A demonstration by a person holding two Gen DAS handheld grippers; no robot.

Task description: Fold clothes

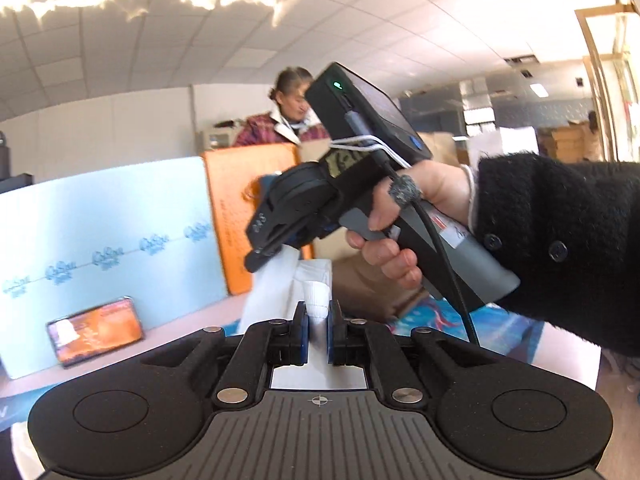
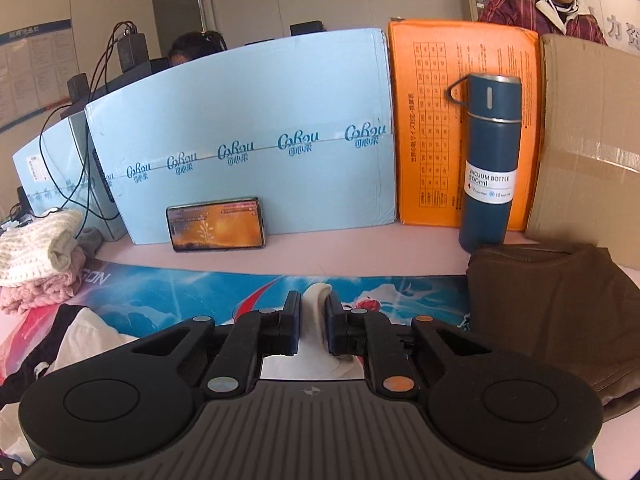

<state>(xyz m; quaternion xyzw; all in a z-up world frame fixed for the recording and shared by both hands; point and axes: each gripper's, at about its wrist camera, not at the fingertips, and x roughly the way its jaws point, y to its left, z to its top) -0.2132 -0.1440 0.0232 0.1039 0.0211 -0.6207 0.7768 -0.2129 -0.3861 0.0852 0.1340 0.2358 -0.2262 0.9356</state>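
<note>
White garment (image 1: pixel 316 300) pinched by left tool (image 1: pixel 318 330) and right tool (image 2: pixel 313 326).

Overhead, a white tiled ceiling (image 1: pixel 360 20) with bright sun patches along the upper left of the left wrist view. Mid-frame in the right wrist view, a pale blue printed board (image 2: pixel 240 136) standing on a pink tabletop (image 2: pixel 360 256), flanked at right by an orange carton (image 2: pixel 432 128) and a taped brown carton (image 2: pixel 592 152). Upper left, a grey wall (image 2: pixel 100 8) with a posted chart (image 2: pixel 36 64). Far right of the left wrist view, stacked boxes (image 1: pixel 568 140).
</note>
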